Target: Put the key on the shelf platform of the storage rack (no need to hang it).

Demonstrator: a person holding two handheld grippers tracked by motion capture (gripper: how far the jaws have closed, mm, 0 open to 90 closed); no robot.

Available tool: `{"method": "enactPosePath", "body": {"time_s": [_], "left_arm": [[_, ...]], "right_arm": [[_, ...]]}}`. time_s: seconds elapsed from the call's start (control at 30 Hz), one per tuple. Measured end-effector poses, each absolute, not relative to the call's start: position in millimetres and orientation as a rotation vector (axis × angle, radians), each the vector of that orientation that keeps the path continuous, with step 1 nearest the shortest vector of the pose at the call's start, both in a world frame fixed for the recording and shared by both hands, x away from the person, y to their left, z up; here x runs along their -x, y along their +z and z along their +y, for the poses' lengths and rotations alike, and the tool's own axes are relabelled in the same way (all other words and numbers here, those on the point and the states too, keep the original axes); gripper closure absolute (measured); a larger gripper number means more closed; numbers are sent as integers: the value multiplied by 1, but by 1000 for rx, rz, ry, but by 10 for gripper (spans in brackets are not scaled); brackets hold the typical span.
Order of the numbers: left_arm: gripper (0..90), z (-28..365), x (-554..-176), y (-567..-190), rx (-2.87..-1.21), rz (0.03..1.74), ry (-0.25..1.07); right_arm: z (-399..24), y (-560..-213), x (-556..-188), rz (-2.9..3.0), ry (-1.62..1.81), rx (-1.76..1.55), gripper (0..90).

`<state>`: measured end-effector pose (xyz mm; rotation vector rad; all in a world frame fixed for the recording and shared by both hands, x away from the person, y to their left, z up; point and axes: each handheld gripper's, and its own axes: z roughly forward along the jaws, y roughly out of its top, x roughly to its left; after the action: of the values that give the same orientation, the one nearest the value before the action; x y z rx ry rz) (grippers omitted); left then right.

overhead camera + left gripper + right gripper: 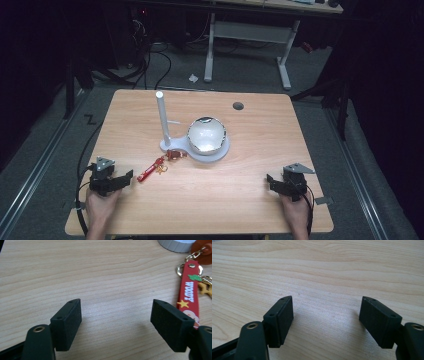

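While both grippers rest low on the desk (240, 200), the left gripper (117, 181) has its fingers (67, 323) released, nothing between them. Right gripper (280, 184): fingers spread, empty. Red keychain (150, 170) lies centre-left of frame, just right of the left gripper, near the white stand (162, 117). Step, judged: pre-grasp. Next: left gripper closes on the strap.

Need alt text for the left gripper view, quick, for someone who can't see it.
The left tongs stand open over bare wooden table, nothing between the jaws. A red keychain strap lettered WOODY lies just outside the right-hand jaw, with gold rings and the white stand base at the top right.
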<state>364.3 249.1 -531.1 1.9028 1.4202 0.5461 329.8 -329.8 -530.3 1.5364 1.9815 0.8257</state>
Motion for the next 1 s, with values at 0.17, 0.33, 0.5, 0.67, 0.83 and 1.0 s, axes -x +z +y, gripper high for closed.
{"method": "enactPosePath", "body": {"time_s": [0.17,0.33,0.5,0.67,0.83,1.0], "left_arm": [[255,250,-362,-524,-1877,1391,514],[267,245,-361,-519,-1886,1355,506],[267,237,-361,-513,-1897,1311,492],[260,229,-361,-509,-1926,1277,497],[262,218,-361,-504,-1944,1236,506],[264,206,-363,-499,-1971,1193,503]], "right_arm": [[-330,-530,-330,1980,826,-1541,277],[-330,-530,-330,1982,826,-1536,277],[-330,-530,-330,1981,826,-1536,277],[-330,-530,-330,1981,826,-1537,277],[-330,-530,-330,1981,826,-1536,277],[-330,-530,-330,1979,827,-1546,277]]}}
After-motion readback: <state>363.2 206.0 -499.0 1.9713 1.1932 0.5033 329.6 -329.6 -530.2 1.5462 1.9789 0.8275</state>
